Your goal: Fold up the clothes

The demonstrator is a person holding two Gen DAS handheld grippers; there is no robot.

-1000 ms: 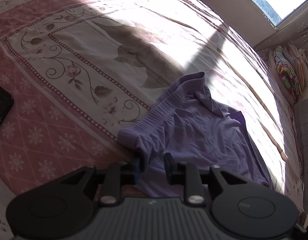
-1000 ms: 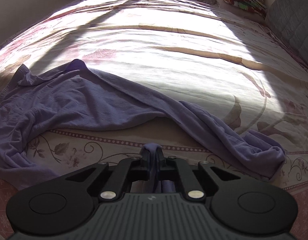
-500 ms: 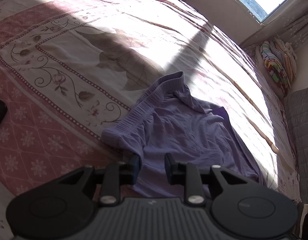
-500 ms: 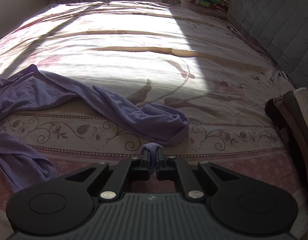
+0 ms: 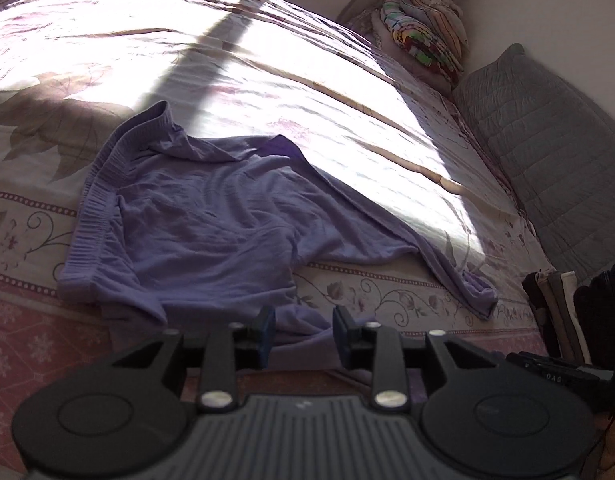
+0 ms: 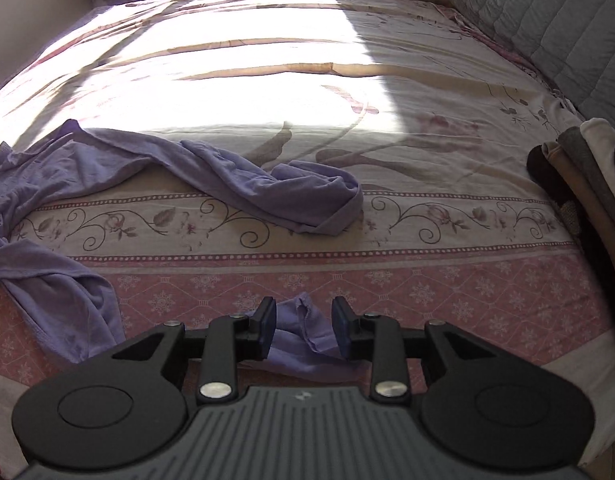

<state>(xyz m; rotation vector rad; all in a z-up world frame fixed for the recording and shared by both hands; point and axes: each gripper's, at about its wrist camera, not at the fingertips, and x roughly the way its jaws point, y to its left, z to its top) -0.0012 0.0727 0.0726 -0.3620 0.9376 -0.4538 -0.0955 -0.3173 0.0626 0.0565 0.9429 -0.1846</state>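
Both grippers, left (image 5: pixel 303 334) and right (image 6: pixel 303 330), gape wide over rumpled, soft lilac trousers (image 5: pixel 211 224).

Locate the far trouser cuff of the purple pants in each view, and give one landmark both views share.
Left wrist: the cuff lies at lower right on the bedspread's scroll border.
Right wrist: the cuff lies near centre, on the same scroll border.
Shared landmark: the stack of folded clothes at the right edge of both views.

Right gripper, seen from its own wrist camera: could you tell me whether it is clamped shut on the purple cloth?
No, the right gripper stands open, its jaws apart with the purple garment lying loose between them.
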